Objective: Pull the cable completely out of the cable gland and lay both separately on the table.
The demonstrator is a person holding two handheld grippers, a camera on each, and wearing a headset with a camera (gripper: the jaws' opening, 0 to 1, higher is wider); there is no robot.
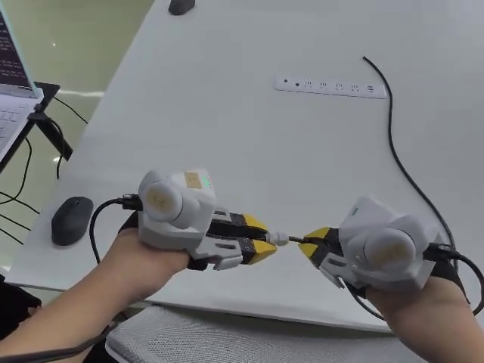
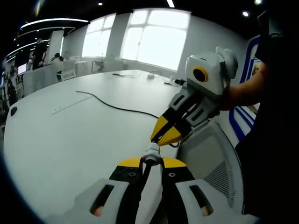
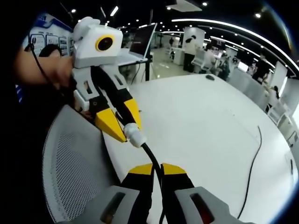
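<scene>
Left gripper – identified from its own view – has its yellow-tipped jaws clamped on the white cable gland, and my right gripper, facing it tip to tip, is closed on the black cable just beside the gland. I see the cable running into the gland, both held in the air above the near edge of the white table – a power strip and its black cord lie well beyond, a mouse at far left.
</scene>
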